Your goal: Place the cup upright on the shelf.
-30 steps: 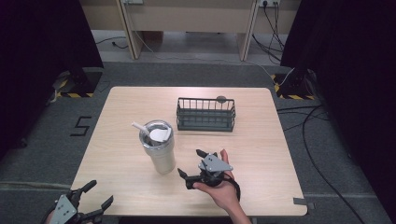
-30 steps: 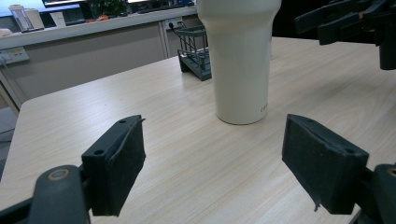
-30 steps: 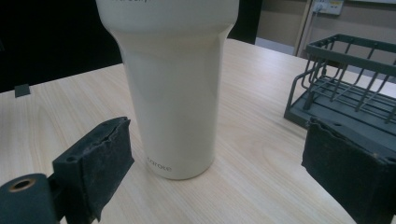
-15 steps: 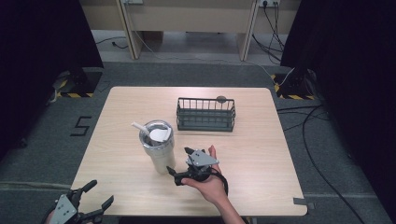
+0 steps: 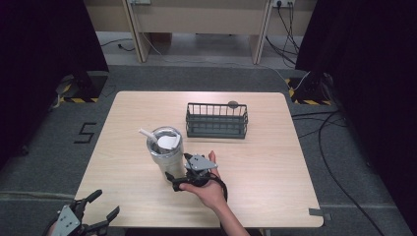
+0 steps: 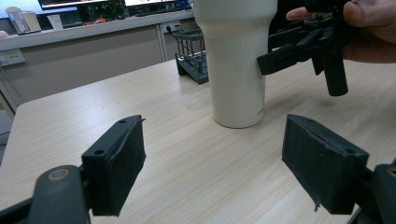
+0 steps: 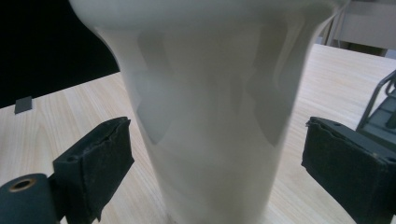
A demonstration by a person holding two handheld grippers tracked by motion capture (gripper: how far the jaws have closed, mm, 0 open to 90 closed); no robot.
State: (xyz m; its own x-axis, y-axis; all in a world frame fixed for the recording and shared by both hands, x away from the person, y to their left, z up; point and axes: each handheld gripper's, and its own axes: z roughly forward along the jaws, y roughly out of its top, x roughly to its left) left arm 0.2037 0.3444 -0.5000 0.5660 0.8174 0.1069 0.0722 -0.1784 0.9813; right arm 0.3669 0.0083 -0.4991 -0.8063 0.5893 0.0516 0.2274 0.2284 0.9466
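Left gripper [image 5: 93, 216]: nearest the person, off the table's [image 5: 275, 167] near edge, well apart from the tumbler [image 5: 166, 153] on its near-left side. Jaws spread wide, nothing btwn them; left gripper view confirms pads apart w/ bare wood btwn.

Right gripper [image 5: 179, 169]: held in the person's right hand [image 5: 209, 189], just beside the tumbler on its near-right side. Jaws wide open, one each side of the tumbler's lower body per right gripper view [image 7: 212, 172]; pads stand clear of the wall, no grip made. In the left gripper view one black jaw sits at or against the tumbler's side; contact can't be confirmed.

Tumbler: upright on the table, steel rim, cream body tapering to a narrower base [image 6: 236, 60]. White straw [image 5: 147, 135] leans out over its far-left rim; something white also lies inside, can't identify.

Wire basket [image 5: 217, 121]: dark, rectangular, beyond the tumbler to its far-right, apart from it. A small round dark item [image 5: 232, 103] shows at the basket's far rim; can't tell what it is.
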